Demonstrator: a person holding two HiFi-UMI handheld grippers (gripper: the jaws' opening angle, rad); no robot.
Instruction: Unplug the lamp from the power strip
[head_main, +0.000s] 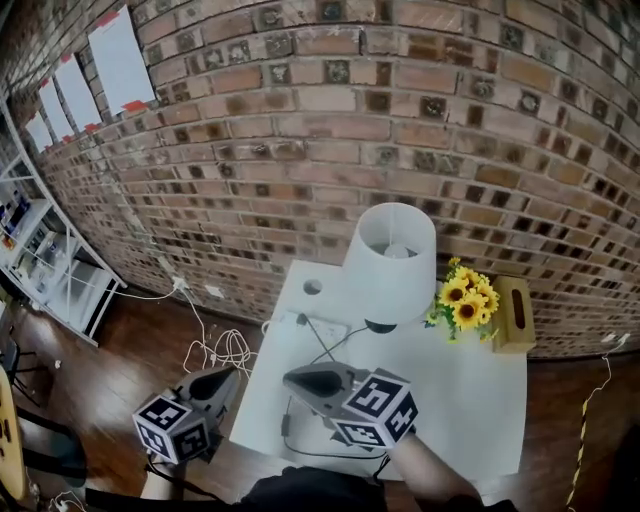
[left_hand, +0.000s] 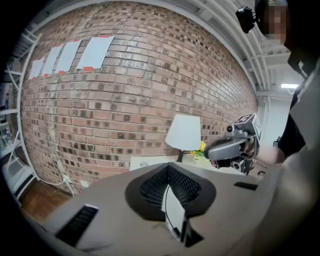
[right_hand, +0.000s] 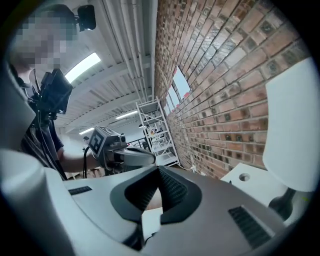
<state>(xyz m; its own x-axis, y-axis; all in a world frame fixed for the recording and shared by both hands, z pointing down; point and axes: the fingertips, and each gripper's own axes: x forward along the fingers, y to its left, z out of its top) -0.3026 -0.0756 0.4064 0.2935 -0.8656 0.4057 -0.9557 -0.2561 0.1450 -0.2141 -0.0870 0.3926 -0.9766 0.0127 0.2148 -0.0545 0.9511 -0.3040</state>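
**Jaws shut, unplugging not begun**

The left gripper (head_main: 232, 376) and right gripper (head_main: 293, 378) hover empty, jaws together, near the table's (head_main: 480, 410) front edge. Beyond lies the power strip (head_main: 322, 330), by the lamp (head_main: 390, 262). Best to open one early, pin the strip, and pull the plug (head_main: 301, 320) straight.

The white table (head_main: 470, 400) against the brick wall (head_main: 400, 120) is viewed steeply from above by the head view. The left gripper view is taken low, off the table's left, facing across to the lamp (left_hand: 184, 132) and the right tongs (left_hand: 210, 151). The right gripper view is aimed along the wall from close beside the lamp, toward the left tongs (right_hand: 150, 156). Wall, table and lamp are shared by all.
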